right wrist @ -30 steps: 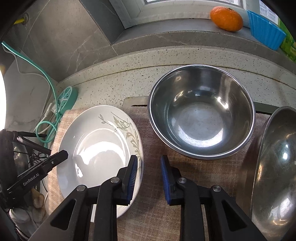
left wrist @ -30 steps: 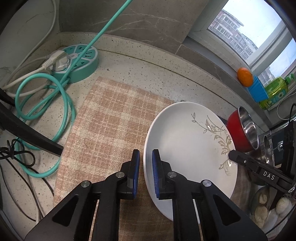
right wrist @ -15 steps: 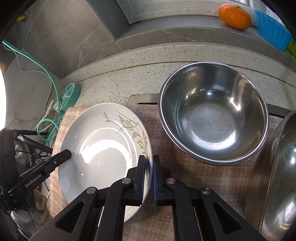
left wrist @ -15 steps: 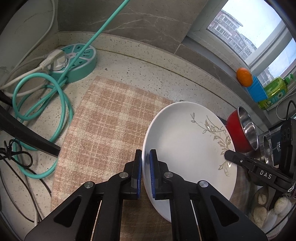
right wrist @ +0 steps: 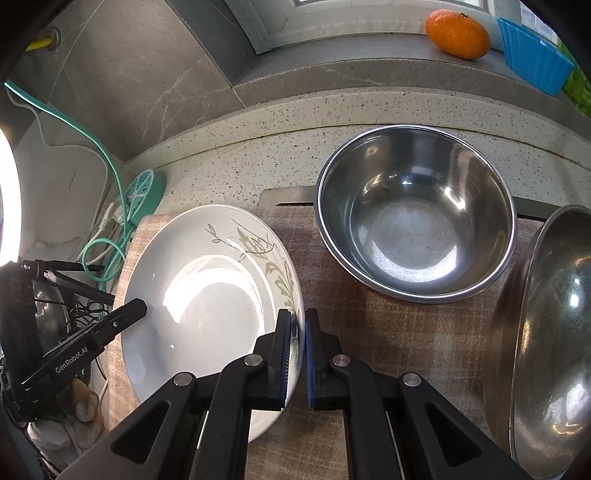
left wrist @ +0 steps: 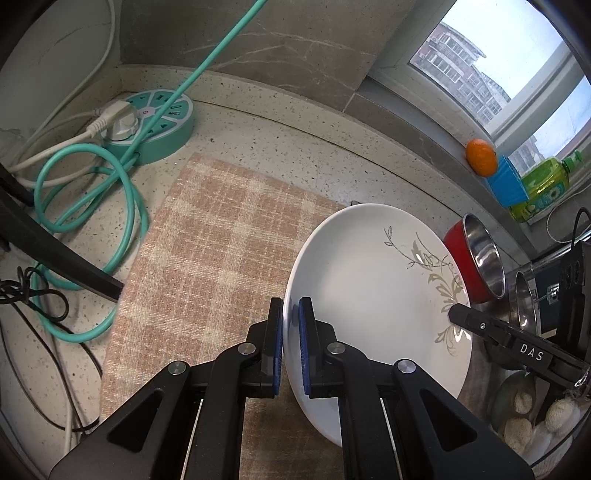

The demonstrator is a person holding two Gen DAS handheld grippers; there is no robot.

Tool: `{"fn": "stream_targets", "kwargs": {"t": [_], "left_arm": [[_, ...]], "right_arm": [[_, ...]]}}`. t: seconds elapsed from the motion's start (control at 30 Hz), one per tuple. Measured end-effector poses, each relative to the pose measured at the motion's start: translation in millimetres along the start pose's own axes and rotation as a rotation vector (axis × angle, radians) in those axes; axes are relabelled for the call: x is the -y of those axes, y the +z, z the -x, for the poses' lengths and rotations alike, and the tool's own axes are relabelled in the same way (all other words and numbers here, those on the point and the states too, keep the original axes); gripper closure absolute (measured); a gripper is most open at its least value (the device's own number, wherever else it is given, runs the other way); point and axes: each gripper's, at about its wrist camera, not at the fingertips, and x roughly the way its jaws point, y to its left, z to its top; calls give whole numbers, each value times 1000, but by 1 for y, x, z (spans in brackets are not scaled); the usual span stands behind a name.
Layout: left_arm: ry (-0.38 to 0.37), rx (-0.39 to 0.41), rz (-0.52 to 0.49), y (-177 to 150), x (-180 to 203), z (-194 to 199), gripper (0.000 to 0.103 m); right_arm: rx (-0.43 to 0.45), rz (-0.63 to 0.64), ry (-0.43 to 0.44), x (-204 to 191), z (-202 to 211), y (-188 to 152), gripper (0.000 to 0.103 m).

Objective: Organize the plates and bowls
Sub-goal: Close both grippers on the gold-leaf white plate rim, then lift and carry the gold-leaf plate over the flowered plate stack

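I am holding the white plate point(left wrist: 373, 295) from both sides, and it is sitting over the checked mat point(left wrist: 218, 258) on the speckled worktop point(left wrist: 295, 151), its leaf pattern toward the window side. The left gripper point(left wrist: 291, 325) is pinching the plate's left rim, its jaws pressed onto the edge with the blue pads point(left wrist: 303, 347) on either face. The right gripper point(right wrist: 297, 336) is pinching the opposite rim beside the leaf pattern, its jaws closed on the edge in the same way. In the right wrist view the steel bowl point(right wrist: 415, 214) is standing upright on the mat just to the right of the plate, close but not touching it. Further right of the plate, a second steel bowl point(right wrist: 543, 339) is showing tilted at the frame edge. Behind the plate, an orange point(right wrist: 457, 34) and a blue cup point(right wrist: 532, 62) are resting on the window ledge. To the plate's left, a teal power strip point(left wrist: 155, 122) with its coiled cable point(left wrist: 88, 206) is lying on the worktop.
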Motion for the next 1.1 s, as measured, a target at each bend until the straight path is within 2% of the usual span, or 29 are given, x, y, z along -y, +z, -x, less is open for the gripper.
{"fn": "stream_targets", "kwargs": {"t": [0.67,1.1], "left_arm": [[-22,22,-13,-25,28,39,97],[-28,31,-42,-53,56,69,97]], "right_arm": [[27,-13,23,14,56,-28,96],[43,-22,33,26,98,-62,96]]}}
